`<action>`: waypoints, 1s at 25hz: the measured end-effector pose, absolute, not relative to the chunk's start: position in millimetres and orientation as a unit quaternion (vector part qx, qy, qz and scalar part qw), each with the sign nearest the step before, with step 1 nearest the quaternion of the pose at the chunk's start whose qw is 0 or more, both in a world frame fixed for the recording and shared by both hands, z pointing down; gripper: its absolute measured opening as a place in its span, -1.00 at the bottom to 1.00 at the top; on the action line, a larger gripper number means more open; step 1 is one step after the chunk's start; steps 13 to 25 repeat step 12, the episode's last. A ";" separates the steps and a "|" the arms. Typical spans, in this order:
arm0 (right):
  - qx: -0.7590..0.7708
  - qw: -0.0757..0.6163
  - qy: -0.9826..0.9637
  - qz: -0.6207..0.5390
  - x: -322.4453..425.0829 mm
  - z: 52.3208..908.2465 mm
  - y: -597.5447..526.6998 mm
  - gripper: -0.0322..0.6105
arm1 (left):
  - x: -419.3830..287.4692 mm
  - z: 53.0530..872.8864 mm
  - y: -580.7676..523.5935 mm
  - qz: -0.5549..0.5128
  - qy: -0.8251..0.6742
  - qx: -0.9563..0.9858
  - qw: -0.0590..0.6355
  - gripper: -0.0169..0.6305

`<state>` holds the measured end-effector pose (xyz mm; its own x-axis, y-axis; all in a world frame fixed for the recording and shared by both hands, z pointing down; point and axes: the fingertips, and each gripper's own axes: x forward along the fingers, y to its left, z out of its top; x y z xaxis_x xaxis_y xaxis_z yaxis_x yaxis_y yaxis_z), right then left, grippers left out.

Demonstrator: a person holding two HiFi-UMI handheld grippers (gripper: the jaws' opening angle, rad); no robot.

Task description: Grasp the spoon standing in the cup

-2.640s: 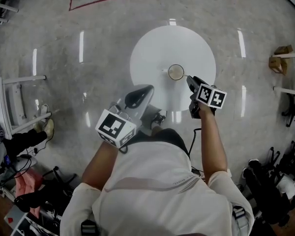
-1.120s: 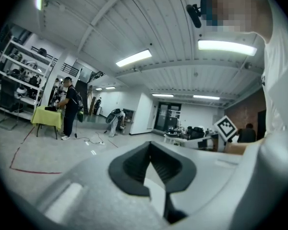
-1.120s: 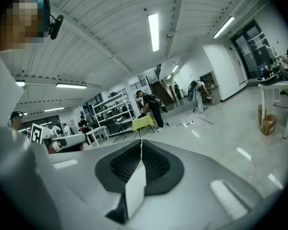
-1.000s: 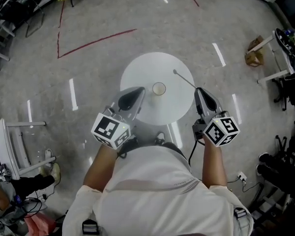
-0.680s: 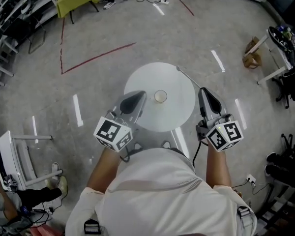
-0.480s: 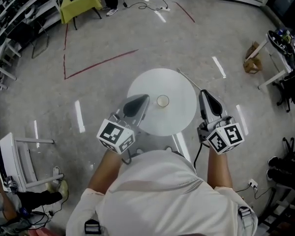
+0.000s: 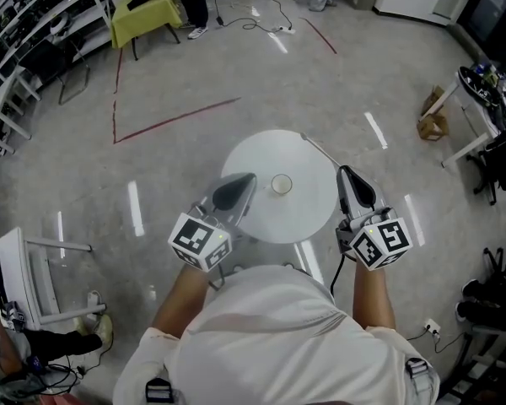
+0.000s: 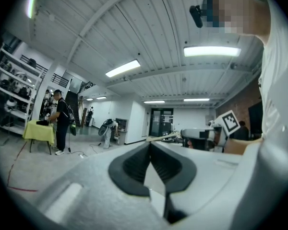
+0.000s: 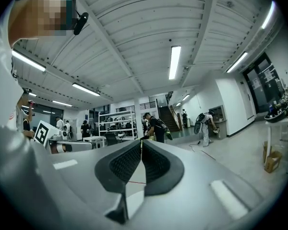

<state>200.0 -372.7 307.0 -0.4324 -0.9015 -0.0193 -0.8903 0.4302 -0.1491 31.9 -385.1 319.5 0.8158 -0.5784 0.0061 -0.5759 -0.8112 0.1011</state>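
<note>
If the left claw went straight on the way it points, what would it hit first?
Probably nothing nearby: the left claw points level, and its view shows only open floor ahead, no cup.

Cup (image 7: 282, 184): small, round, pale, open top facing up. Stands upright near middle of round white table (image 7: 308, 205).

Spoon (image 7: 320, 150): long, thin, pale, like stick. Out of cup, well apart from it. Near end pinched in closed tip of right gripper (image 7: 341, 170). Far end sticks out away from person, up over table's far right edge. From left gripper view: light tan, lies almost flat in air.
</note>
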 end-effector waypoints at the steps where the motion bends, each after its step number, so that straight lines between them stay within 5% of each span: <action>1: -0.531 0.047 0.844 -0.061 199.0 308.6 -372.8 -0.87 | 29.8 319.5 -385.0 -0.014 -0.305 0.951 0.050 -0.94; 25: -0.528 0.038 0.845 -0.072 189.4 314.7 -373.4 -0.87 | 21.6 320.9 -383.3 -0.015 -0.311 0.949 0.051 -0.94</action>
